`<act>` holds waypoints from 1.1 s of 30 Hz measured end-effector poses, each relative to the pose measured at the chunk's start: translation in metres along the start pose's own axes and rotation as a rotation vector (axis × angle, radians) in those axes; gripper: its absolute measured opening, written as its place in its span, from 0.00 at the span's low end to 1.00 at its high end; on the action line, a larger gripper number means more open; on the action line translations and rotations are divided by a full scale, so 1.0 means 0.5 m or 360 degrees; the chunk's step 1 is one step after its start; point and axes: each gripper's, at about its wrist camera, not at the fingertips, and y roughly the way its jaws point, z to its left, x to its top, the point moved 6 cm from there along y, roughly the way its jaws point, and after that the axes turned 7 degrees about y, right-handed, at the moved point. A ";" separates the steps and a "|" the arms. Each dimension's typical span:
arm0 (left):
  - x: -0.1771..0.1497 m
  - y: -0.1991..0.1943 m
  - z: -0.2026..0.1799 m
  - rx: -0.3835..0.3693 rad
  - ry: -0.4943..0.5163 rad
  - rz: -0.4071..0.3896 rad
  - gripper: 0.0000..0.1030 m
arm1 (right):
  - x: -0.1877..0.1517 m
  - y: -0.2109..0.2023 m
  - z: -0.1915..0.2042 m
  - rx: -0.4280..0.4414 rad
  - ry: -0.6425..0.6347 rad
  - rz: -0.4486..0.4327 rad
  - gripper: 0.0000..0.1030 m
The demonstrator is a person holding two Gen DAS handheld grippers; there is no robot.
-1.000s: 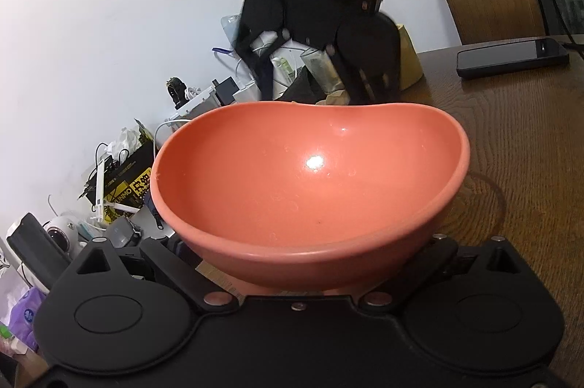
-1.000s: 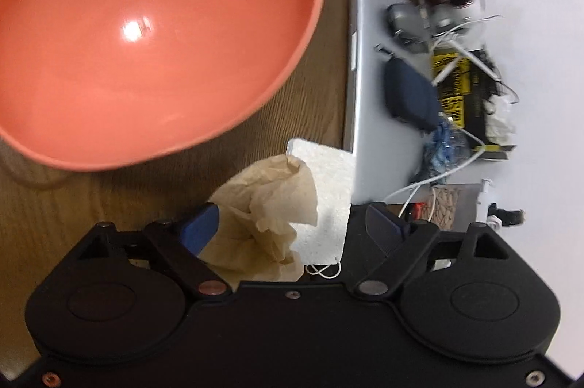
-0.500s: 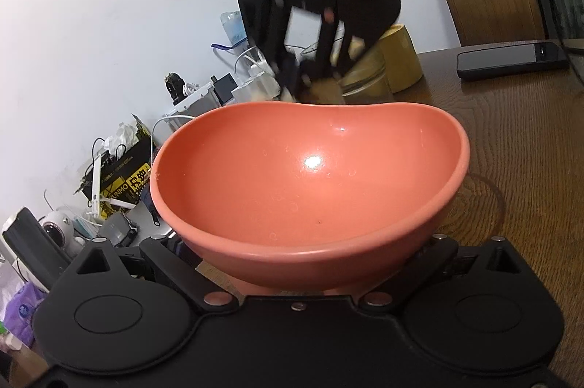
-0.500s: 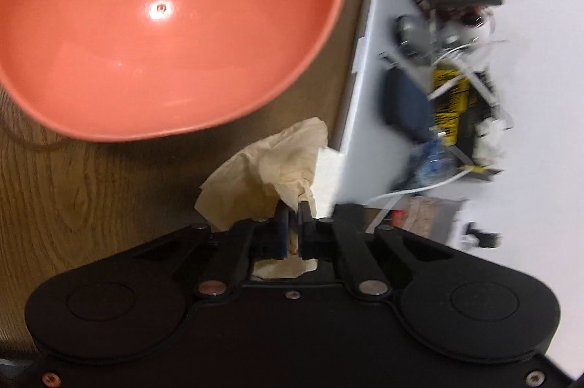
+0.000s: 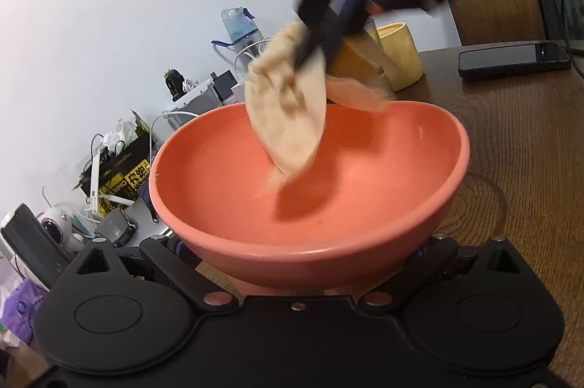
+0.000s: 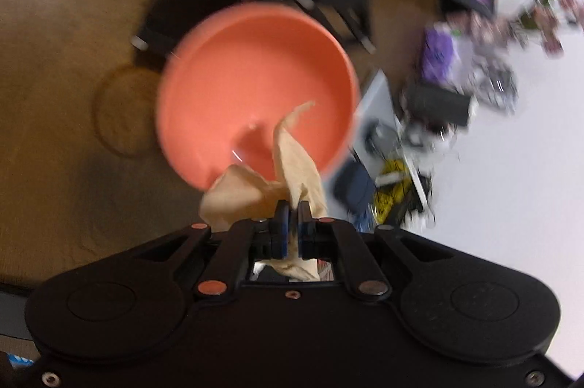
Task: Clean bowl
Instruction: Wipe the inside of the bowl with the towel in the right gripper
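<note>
Bowl (image 5: pixel 365 191) sits unwiped; right tongs (image 6: pixel 291 220) pinch a tissue (image 5: pixel 288 110) above it, left tongs (image 5: pixel 303 264) straddle its base.

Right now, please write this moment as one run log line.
left gripper: around bowl base | right gripper: shut on cloth | cloth hanging into bowl

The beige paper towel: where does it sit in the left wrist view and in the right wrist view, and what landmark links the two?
Left wrist view: the beige paper towel hangs upper centre, pinched by the right hand-held gripper, its tip dipping into the bowl.
Right wrist view: the towel is lower centre, clamped between the blue pads and trailing over the bowl's near rim.
Shared landmark: the orange bowl.
</note>
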 end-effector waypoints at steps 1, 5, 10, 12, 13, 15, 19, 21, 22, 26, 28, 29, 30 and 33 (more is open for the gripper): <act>0.000 0.000 -0.002 0.0007 0.0010 -0.0001 0.96 | 0.005 0.002 0.008 0.0005 -0.0038 -0.0001 0.05; 0.000 -0.001 -0.002 -0.0004 0.0008 -0.0005 0.96 | 0.031 0.008 0.028 -0.0027 -0.0193 -0.0042 0.05; 0.001 0.000 -0.002 -0.0006 0.0007 -0.0005 0.96 | 0.071 0.004 0.034 -0.0101 -0.0341 -0.0138 0.05; 0.001 -0.001 -0.003 -0.0005 0.0007 -0.0004 0.96 | 0.082 0.004 0.029 -0.0138 -0.0397 -0.0172 0.05; 0.001 0.000 -0.002 -0.0006 0.0007 -0.0004 0.96 | 0.082 0.008 0.027 -0.0162 -0.0436 -0.0174 0.05; 0.001 0.000 -0.002 -0.0008 0.0005 -0.0002 0.96 | 0.078 0.019 0.018 -0.0201 -0.0493 -0.0165 0.05; 0.001 0.000 -0.002 -0.0006 0.0006 -0.0003 0.96 | 0.060 0.049 -0.017 -0.0271 -0.0582 -0.0123 0.05; 0.001 -0.001 -0.002 -0.0005 0.0008 -0.0004 0.96 | 0.055 0.058 -0.031 -0.0287 -0.0581 -0.0111 0.05; 0.001 -0.001 -0.002 -0.0005 0.0009 -0.0005 0.96 | 0.050 0.068 -0.042 -0.0290 -0.0583 -0.0103 0.05; 0.001 -0.002 -0.002 -0.0009 0.0006 -0.0005 0.96 | 0.036 0.085 -0.061 -0.0272 -0.0579 -0.0081 0.05; 0.001 -0.003 -0.002 -0.0010 0.0005 -0.0004 0.96 | 0.025 0.091 -0.063 -0.0261 -0.0576 -0.0066 0.05; 0.001 -0.003 -0.002 -0.0011 0.0004 -0.0004 0.96 | 0.015 0.096 -0.064 -0.0250 -0.0576 -0.0047 0.05; 0.001 -0.003 -0.001 -0.0014 0.0001 -0.0003 0.96 | 0.007 0.100 -0.064 -0.0239 -0.0575 -0.0029 0.05; 0.001 -0.002 0.000 -0.0020 -0.0006 -0.0001 0.96 | -0.016 0.117 -0.065 -0.0185 -0.0546 0.0027 0.05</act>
